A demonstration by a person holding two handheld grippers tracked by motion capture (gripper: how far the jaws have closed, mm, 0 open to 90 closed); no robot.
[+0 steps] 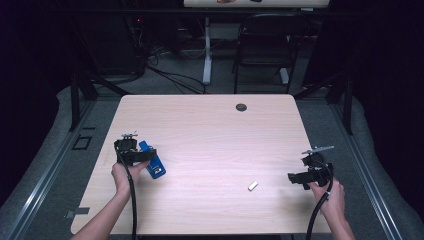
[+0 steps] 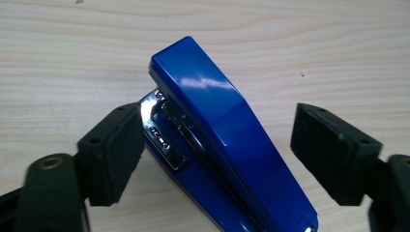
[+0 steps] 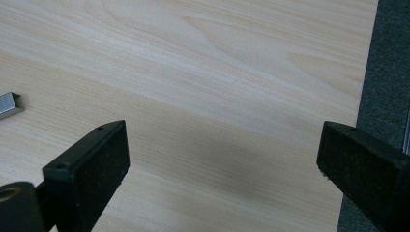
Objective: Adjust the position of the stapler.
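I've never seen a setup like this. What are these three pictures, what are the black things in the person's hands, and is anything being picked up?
A person sits at a wooden table holding a hand-worked tool in each hand: each is a gripper with two black jaws. The high view looks down from above. The other two come from small cameras riding on each tool, looking along its jaws.

The left gripper has a blue stapler lying between its jaws. One pad touches the stapler's metal side, but the other stands clear of it, so it is not clamped yet.

The right gripper is open over bare wood near the table's edge. A small silver strip of staples lies on the table to its left.
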